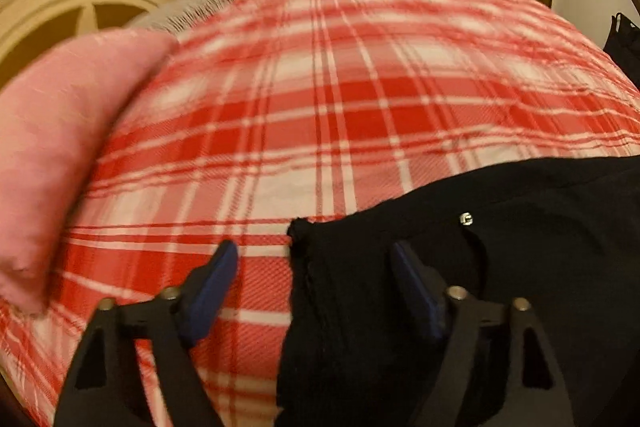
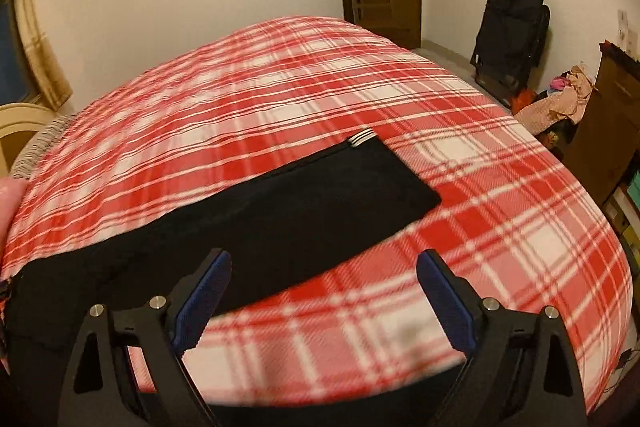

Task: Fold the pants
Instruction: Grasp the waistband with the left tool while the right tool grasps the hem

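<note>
The black fabric pants (image 2: 288, 203) lie flat on the red-and-white plaid blanket (image 2: 280, 99), folded lengthwise into one long band running diagonally across its near half. The white-striped cuff end (image 2: 362, 138) points toward the blanket's middle; the waist corner with a small metal button (image 1: 466, 219) lies near the blanket's near edge.

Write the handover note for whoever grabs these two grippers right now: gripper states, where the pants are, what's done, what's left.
Left gripper: open, holding nothing, low over the pants' edge near the metal button.
Right gripper: open, holding nothing, hovering at the near edge of the pants, partly over the plaid blanket.
Pants: black, lying flat as one long narrow strip across the bed, striped tag at the far end. A pink pillow lies to the left, apart from them.
Done: the legs look stacked one on the other, though I can't confirm it.
Left: grip one end, fold it over toward the other, smooth it.
</note>
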